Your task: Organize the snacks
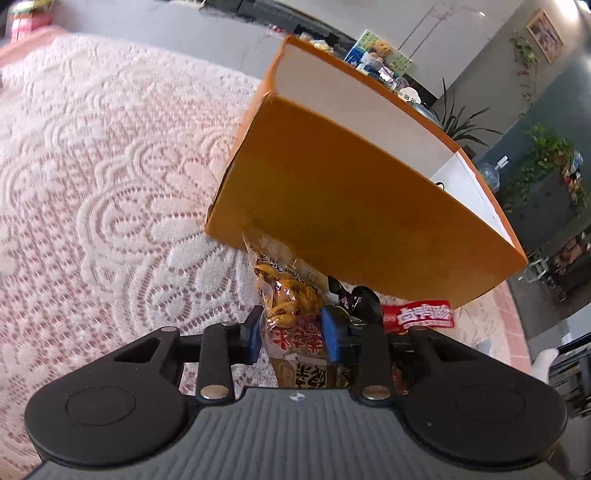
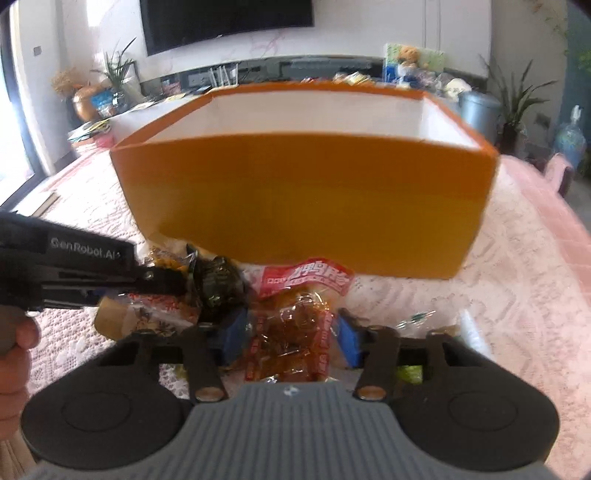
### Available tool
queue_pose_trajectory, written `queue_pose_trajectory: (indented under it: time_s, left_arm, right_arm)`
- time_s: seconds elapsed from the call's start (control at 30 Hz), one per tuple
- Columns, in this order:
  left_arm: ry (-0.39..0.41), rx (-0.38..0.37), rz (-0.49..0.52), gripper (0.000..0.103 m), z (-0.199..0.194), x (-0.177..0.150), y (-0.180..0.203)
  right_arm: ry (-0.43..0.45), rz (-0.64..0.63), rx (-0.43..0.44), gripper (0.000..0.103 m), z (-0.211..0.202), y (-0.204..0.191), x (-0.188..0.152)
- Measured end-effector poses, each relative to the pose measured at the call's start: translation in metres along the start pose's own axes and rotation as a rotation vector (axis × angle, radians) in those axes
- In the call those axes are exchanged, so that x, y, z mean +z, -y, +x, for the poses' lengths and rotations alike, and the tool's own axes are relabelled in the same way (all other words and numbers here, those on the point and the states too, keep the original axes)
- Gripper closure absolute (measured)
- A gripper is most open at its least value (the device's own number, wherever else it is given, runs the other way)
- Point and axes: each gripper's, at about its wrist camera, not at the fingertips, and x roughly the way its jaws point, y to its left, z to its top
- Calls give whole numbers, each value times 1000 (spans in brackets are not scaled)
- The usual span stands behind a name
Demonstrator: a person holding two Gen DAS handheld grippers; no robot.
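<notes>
An open orange box (image 1: 351,206) with white inner walls stands on the lace cloth; it also shows in the right wrist view (image 2: 303,206). My left gripper (image 1: 293,332) is shut on a yellow-brown snack pack (image 1: 291,302) just in front of the box. It shows from the side in the right wrist view (image 2: 162,284). My right gripper (image 2: 291,336) is shut on a red snack pack (image 2: 295,332), whose red top shows in the left wrist view (image 1: 421,315). A dark green snack (image 2: 218,280) lies between the two grippers.
A pink-and-white lace cloth (image 1: 110,192) covers the table. More small wrapped snacks (image 2: 417,321) lie to the right of my right gripper. Behind the box are a cluttered shelf with a teddy bear (image 2: 408,55), plants and a wall television (image 2: 225,18).
</notes>
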Motion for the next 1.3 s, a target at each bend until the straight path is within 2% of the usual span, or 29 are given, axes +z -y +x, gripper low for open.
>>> queue_pose_trajectory:
  time_s: [0.13,0.37,0.47,0.5,0.57,0.83,1.0,1.3]
  left_arm:
    - [50,52,60,70,-14,-6,9]
    - [85,65,45,73,-36,-16,7]
    - [103,73,43,74,-46,-17,8]
    - [112,71,41,75,-50,-18,9]
    - [131,66,41,77,-59,-20,10]
    - [163,61,59,77,-83,-27,16]
    - [175,49,71,77,-97,-33,18]
    - [227,26,94,77,-121,-23,33]
  right_arm:
    - [26,-1,9,69,-13,3,3]
    - [60,-27,12,73,-32,-3,3]
    - [64,-30,15,81,-39,-4,4]
    - [64,-30,16,96,-42,-4,4]
    - [60,-30,14,100,-47,-6,4]
    - [65,3,56,101,-63,-3,4]
    - [95,-9,65,102,-80,-8,5]
    - [155,42,102,102,-111,-3,18]
